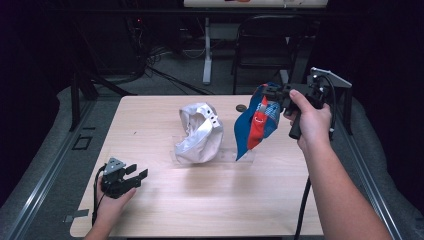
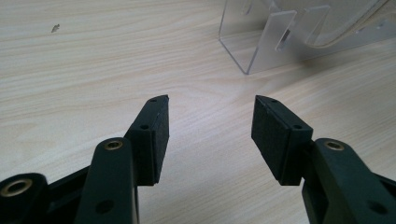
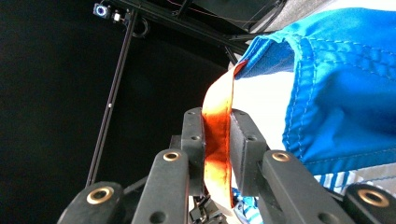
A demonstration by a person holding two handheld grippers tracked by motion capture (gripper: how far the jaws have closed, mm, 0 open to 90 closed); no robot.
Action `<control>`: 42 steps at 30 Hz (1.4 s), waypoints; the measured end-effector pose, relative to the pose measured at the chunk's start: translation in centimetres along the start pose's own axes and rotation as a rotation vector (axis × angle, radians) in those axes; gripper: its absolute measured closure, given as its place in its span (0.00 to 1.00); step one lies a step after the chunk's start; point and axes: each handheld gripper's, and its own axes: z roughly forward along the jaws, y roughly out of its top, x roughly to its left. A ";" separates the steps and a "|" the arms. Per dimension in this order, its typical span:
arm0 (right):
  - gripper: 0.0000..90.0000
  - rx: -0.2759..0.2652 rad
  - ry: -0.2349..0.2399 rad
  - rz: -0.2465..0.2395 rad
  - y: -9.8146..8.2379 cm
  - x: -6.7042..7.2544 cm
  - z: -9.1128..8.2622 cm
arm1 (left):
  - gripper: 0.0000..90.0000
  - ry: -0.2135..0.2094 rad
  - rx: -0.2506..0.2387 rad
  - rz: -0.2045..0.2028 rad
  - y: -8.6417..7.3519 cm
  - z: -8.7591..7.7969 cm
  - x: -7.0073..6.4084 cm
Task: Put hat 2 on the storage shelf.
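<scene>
A white cap (image 1: pixel 199 134) sits on a clear plastic stand (image 2: pixel 261 44) in the middle of the wooden table (image 1: pixel 165 200). A small dark round thing (image 1: pixel 241 108) lies near the cap. A black chair (image 1: pixel 265 45) stands behind the table.

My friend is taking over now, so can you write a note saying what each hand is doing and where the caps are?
Right gripper: jaws shut on the orange edge of the blue cap, held up above the table.
Left gripper: jaws open, holding nothing, low over the table's near left corner.
White cap: sits on the clear stand mid-table.
Done: blue cap picked up.
Left: probably set it down somewhere; the left gripper may need to help.
</scene>
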 end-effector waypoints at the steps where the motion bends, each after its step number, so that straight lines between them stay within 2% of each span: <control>1: 0.86 0.000 0.000 0.000 0.0 0.0 0.0 | 0.53 0.000 0.000 0.000 0.0 0.0 0.0; 5: 0.86 0.003 -0.008 0.000 0.3 0.2 0.5 | 0.53 -0.001 0.001 0.001 0.0 0.0 0.0; 10: 0.86 0.010 -0.030 -0.003 0.8 -0.3 1.2 | 0.53 -0.006 -0.003 -0.002 0.0 0.1 0.1; 13: 0.86 0.002 -0.032 0.014 1.0 -0.3 1.3 | 0.53 -0.003 -0.011 -0.004 0.0 0.2 0.1; 16: 0.86 0.007 -0.037 0.010 1.2 -0.5 1.2 | 0.53 -0.006 -0.001 -0.003 0.0 0.1 0.2; 21: 0.86 0.022 -0.042 0.012 1.1 -0.8 1.5 | 0.53 -0.005 -0.004 0.001 0.0 0.2 0.1; 23: 0.86 0.026 -0.061 0.006 0.9 -0.8 1.9 | 0.53 -0.005 -0.004 0.001 0.0 0.2 0.1; 29: 0.86 0.040 -0.054 0.007 0.6 -1.0 2.6 | 0.53 -0.006 -0.001 -0.002 0.0 0.2 0.1; 42: 0.86 0.067 -0.089 0.037 -0.2 -2.9 3.7 | 0.53 -0.005 0.000 -0.002 0.0 0.2 0.2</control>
